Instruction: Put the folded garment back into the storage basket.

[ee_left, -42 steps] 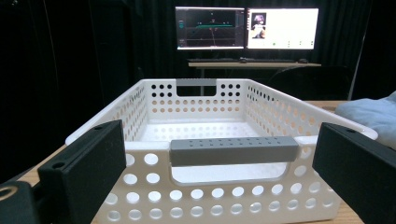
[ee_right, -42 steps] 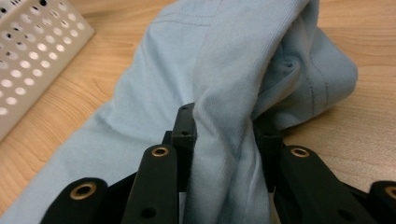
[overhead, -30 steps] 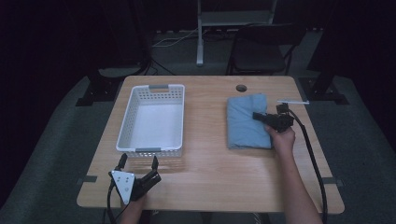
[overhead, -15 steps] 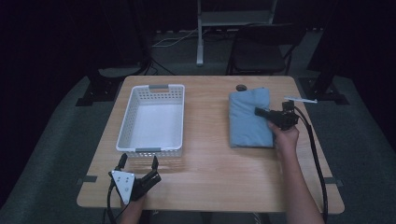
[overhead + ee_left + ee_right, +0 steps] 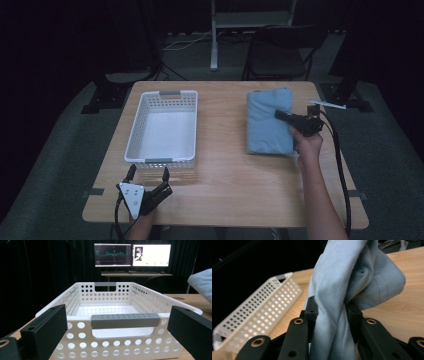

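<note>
Pinching the cloth (image 5: pixel 352 272) in my right gripper (image 5: pixel 332 312), I judge it soft, light and floppy, best taken at a bunched fold as now. It lies at the table's (image 5: pixel 235 170) right side. My left gripper (image 5: pixel 147 176) rests wide open before the basket (image 5: pixel 137 125), forearm low.

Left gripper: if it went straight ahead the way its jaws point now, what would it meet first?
Most likely the near end wall of the white basket, about at its grey handle. The left gripper is open and aimed squarely at it.
</note>
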A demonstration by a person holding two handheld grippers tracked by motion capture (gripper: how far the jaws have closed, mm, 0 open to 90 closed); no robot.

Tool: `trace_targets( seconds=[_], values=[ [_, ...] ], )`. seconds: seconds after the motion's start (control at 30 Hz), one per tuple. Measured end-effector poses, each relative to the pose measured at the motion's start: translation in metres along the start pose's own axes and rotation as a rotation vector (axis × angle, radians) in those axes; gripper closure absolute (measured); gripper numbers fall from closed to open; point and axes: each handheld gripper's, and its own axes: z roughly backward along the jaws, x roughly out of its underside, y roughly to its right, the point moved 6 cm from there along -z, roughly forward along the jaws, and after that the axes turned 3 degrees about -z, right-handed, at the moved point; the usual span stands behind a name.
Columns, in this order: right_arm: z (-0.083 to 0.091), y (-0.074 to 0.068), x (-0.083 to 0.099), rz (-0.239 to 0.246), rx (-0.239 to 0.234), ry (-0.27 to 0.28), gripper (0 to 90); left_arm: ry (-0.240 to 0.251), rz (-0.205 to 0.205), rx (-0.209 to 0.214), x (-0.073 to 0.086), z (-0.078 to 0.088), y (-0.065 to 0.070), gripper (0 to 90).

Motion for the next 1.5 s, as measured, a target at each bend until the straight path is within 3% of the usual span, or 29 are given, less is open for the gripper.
trace_targets(
  seconds=[0.13, 0.43, 0.67, 1.03, 1.5],
  values=[
    [0.002, -0.005, -0.006, -0.013, -0.028, 0.035, 70.9, 0.0, 0.0, 0.0, 0.0, 0.0, 0.0, 3.6],
    [0.008, -0.012, -0.015, -0.021, -0.047, 0.059, 70.9, 0.0, 0.0, 0.0, 0.0, 0.0, 0.0, 3.6],
    [0.012, -0.016, -0.021, -0.041, -0.088, 0.088, 70.8, -0.001, -0.001, -0.001, 0.0, 0.0, 0.0, 3.6],
    [0.021, -0.037, -0.041, -0.052, -0.16, 0.149, 70.8, -0.001, -0.001, 0.0, 0.0, 0.0, 0.0, 3.6],
    [0.022, -0.044, -0.048, -0.086, -0.19, 0.188, 70.7, 0.0, -0.001, -0.001, 0.0, 0.0, 0.0, 3.6]
  ],
)
